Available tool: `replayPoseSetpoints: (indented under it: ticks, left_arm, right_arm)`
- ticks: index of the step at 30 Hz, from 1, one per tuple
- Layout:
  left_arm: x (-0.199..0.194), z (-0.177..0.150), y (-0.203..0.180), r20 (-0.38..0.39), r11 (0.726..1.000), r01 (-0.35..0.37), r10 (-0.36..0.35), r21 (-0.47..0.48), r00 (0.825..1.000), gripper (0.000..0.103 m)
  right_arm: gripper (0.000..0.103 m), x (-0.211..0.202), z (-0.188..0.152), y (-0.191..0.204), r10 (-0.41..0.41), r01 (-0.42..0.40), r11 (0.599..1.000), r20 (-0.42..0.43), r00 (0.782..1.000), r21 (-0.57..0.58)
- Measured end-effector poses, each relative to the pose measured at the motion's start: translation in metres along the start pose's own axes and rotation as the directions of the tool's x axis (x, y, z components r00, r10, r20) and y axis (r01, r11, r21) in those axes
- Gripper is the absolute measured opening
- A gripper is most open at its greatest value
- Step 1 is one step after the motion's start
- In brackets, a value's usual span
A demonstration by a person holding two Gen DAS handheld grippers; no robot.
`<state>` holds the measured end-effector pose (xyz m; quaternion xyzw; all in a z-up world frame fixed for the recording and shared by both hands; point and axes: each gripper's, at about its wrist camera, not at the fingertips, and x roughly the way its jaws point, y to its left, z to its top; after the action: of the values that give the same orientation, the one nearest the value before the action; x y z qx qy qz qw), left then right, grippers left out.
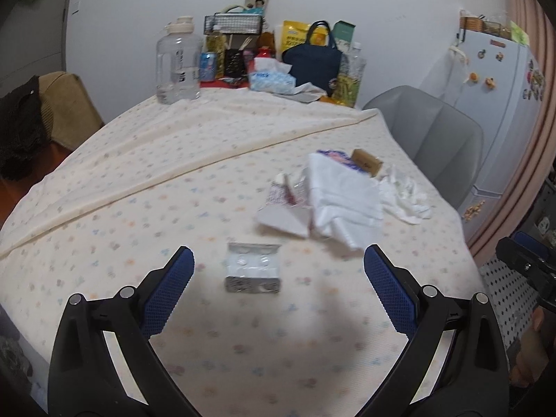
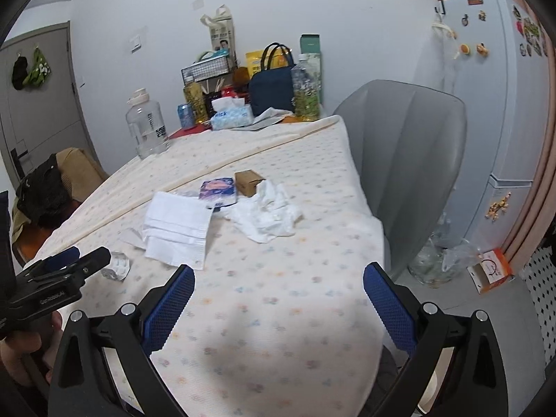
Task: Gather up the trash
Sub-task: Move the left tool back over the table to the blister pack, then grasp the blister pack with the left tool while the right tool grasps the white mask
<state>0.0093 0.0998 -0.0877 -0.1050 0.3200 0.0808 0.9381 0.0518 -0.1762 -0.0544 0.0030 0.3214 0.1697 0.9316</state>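
Trash lies on the flower-print tablecloth (image 1: 139,208). A silver pill blister pack (image 1: 252,267) lies just ahead of my open, empty left gripper (image 1: 278,264); it also shows in the right wrist view (image 2: 118,266). Beyond it are torn paper (image 1: 285,208), a folded white napkin (image 1: 344,194) (image 2: 177,226), a crumpled tissue (image 1: 406,194) (image 2: 267,215), a purple-blue packet (image 2: 217,191) and a small brown box (image 1: 366,161) (image 2: 247,181). My right gripper (image 2: 278,278) is open and empty, above the cloth in front of the tissue.
At the table's far end stand a large clear jug (image 1: 177,66), a tissue box (image 1: 271,78), a navy bag (image 1: 312,59) and bottles. A grey chair (image 2: 399,160) stands to the right, a fridge (image 2: 504,104) behind it, bags and an orange box (image 2: 490,269) on the floor.
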Motion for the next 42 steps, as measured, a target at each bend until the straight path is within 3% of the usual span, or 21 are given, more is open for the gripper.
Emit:
replayPoseSetpoints:
  ticks: [7,11,14,15,16,23,32,35,37,39,42]
  left_arm:
    - [0.026,-0.009,0.015,-0.101,0.998,-0.051,0.048,-0.036,0.994,0.095]
    - [0.036,-0.010,0.014,-0.139,0.998,-0.051,0.046,-0.033,0.989,0.084]
    - [0.038,-0.009,0.012,-0.143,0.997,-0.078,0.075,-0.014,0.987,0.061]
    - [0.037,-0.009,0.012,-0.144,0.997,-0.073,0.070,-0.014,0.987,0.043]
    - [0.036,-0.008,0.015,-0.149,0.998,-0.052,0.047,-0.029,0.988,0.040]
    - [0.025,0.002,0.027,-0.119,0.996,-0.018,0.008,-0.083,0.993,0.040]
    - [0.011,0.012,0.047,-0.082,0.993,-0.054,0.046,-0.103,0.996,0.040]
    - [0.010,0.012,0.054,-0.078,0.991,-0.063,0.054,-0.115,0.995,0.040]
    - [0.009,0.011,0.057,-0.079,0.991,-0.063,0.053,-0.122,0.995,0.040]
    - [0.009,0.011,0.059,-0.079,0.991,-0.059,0.049,-0.124,0.996,0.040]
    - [0.005,0.015,0.055,-0.065,0.993,-0.048,0.041,-0.112,0.997,0.040]
  right_arm:
    - [0.095,0.025,0.000,0.020,0.031,-0.032,0.999,-0.047,0.998,-0.030]
    - [0.095,0.039,-0.001,0.036,0.064,-0.068,0.996,-0.078,0.995,-0.055]
    - [0.095,0.047,-0.002,0.049,0.079,-0.088,0.993,-0.095,0.992,-0.085]
    - [0.095,0.048,-0.002,0.051,0.079,-0.087,0.992,-0.094,0.992,-0.087]
    - [0.095,0.049,-0.001,0.052,0.085,-0.093,0.992,-0.094,0.992,-0.083]
    - [0.092,0.062,0.004,0.076,0.121,-0.134,0.984,-0.112,0.986,-0.115]
    - [0.081,0.088,0.008,0.116,0.143,-0.174,0.966,-0.170,0.975,-0.190]
    - [0.072,0.099,0.007,0.128,0.121,-0.165,0.959,-0.195,0.973,-0.229]
    - [0.056,0.104,0.007,0.130,0.116,-0.165,0.958,-0.212,0.970,-0.234]
    - [0.021,0.104,0.009,0.129,0.144,-0.194,0.958,-0.232,0.962,-0.210]
    - [0.014,0.091,0.013,0.127,0.179,-0.222,0.955,-0.211,0.961,-0.199]
